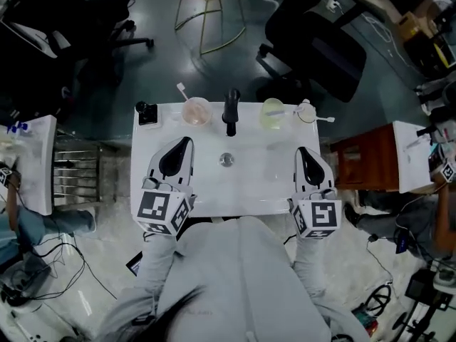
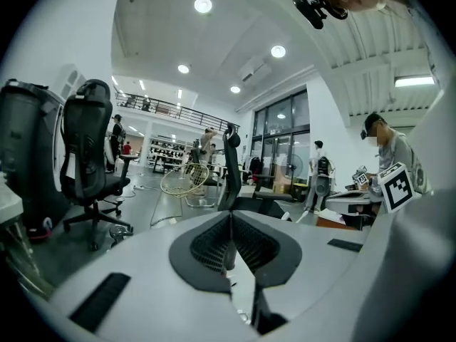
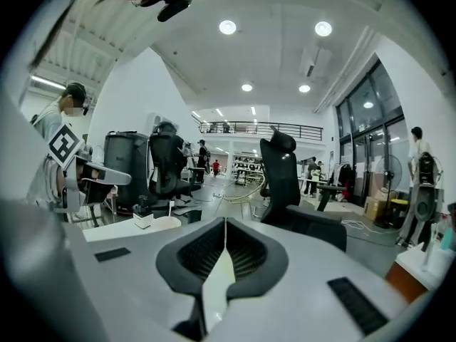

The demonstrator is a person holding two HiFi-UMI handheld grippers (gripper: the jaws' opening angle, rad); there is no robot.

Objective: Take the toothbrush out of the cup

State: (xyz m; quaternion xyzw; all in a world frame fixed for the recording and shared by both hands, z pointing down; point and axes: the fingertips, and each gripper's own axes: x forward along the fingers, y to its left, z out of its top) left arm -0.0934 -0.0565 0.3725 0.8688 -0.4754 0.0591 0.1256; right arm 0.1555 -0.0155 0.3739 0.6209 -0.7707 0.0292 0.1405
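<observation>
Both claws shut and empty, short of the cups at the back of the basin.

We cannot tell how deep the toothbrush (image 1: 182, 90) sits in the pink cup (image 1: 196, 111). Only its white end pokes over the rim, leaning left, at the back left of the white basin (image 1: 214, 191) near the black tap (image 1: 231, 111). A second white brush (image 1: 320, 119) by the green cup (image 1: 273, 113) is too small to place: we can't say whether it is in the cup or across it. The left gripper view misses the cups altogether. Our left claw (image 1: 185, 142) and right claw (image 1: 304, 150) hover over the basin, jaws pressed together on nothing, well apart from either cup.
</observation>
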